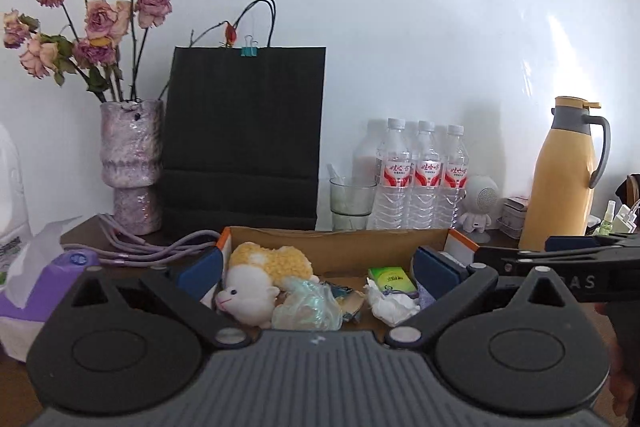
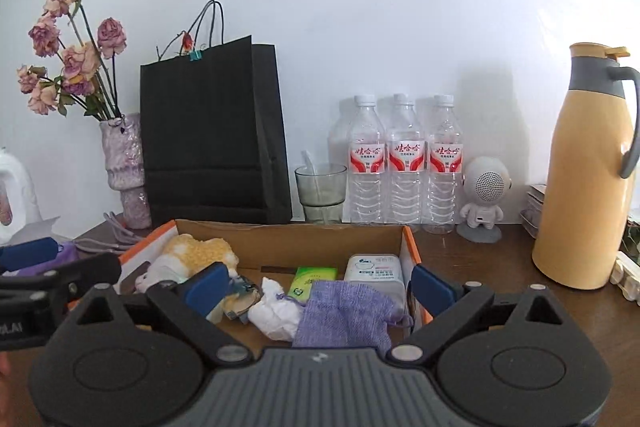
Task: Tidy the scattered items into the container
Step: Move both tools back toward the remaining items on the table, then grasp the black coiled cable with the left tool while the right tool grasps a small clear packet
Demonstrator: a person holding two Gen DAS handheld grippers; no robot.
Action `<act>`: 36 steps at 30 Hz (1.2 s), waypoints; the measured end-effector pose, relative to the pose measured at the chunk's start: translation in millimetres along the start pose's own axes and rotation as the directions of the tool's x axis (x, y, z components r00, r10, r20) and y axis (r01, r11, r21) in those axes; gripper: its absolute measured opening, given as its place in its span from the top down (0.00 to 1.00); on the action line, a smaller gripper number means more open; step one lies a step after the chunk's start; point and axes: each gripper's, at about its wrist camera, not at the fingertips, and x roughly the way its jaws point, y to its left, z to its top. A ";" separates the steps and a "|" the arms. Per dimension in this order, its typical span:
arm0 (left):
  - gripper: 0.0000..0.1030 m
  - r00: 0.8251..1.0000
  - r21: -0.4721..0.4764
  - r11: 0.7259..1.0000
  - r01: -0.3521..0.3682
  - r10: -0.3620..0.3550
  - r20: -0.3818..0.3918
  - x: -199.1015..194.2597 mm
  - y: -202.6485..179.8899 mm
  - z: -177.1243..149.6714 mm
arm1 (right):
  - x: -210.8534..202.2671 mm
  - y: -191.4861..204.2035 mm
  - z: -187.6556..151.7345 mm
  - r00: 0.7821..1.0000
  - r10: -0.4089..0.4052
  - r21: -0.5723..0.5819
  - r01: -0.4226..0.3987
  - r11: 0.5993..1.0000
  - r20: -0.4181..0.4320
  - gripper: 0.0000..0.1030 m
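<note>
A cardboard box (image 1: 340, 247) with orange edges stands just ahead of both grippers. Inside lie a yellow and white plush sheep (image 1: 260, 275), a crumpled clear plastic bag (image 1: 308, 307), a green packet (image 1: 390, 277) and a crumpled white tissue (image 1: 390, 303). The right wrist view shows the same box (image 2: 288, 239) with the sheep (image 2: 192, 255), the green packet (image 2: 312, 279), the tissue (image 2: 276, 311), a purple knitted pouch (image 2: 344, 311) and a white wipes pack (image 2: 374, 269). My left gripper (image 1: 316, 269) and my right gripper (image 2: 320, 285) both stand open over the box, holding nothing.
Behind the box stand a black paper bag (image 2: 212, 131), a vase of dried roses (image 2: 124, 167), a glass (image 2: 320, 191), three water bottles (image 2: 404, 159), a small white robot speaker (image 2: 486, 195) and a yellow thermos jug (image 2: 588, 167). A purple tissue box (image 1: 44, 287) and purple cables (image 1: 132, 247) lie left.
</note>
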 end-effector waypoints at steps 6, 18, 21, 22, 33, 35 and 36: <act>0.00 0.999 -0.008 1.000 -0.004 0.004 -0.051 -70.3 2.5 -41.9 | -79.5 9.7 -35.1 1.000 -0.022 0.083 0.021 0.996 0.010 0.01; 0.06 0.967 0.009 0.998 0.069 -0.064 -0.247 -105.1 -10.4 -81.3 | -152.0 14.6 -110.5 0.996 0.018 0.074 -0.012 0.997 -0.090 0.11; 0.35 0.953 -0.006 0.994 0.108 -0.105 -0.286 -76.4 -19.7 -73.6 | -149.0 6.9 -105.2 0.997 -0.006 0.107 0.014 0.994 -0.082 0.12; 0.39 0.947 -0.007 0.993 0.121 -0.118 -0.298 -66.2 -23.5 -71.2 | -147.5 4.9 -104.4 0.996 -0.010 0.111 0.019 0.994 -0.084 0.12; 0.87 0.899 0.048 0.986 0.160 -0.125 -0.419 0.4 -51.6 -76.6 | -135.2 -8.6 -102.2 0.994 -0.018 0.104 0.030 0.994 -0.112 0.14; 0.90 0.898 0.076 0.980 0.186 -0.138 -0.418 -6.6 -53.1 -78.7 | -130.4 -9.4 -101.6 0.993 -0.013 0.109 0.026 0.994 -0.121 0.14; 0.90 0.894 0.077 0.978 0.193 -0.143 -0.424 -11.9 -51.8 -79.2 | -127.9 -9.3 -100.9 0.992 -0.010 0.111 0.024 0.993 -0.124 0.15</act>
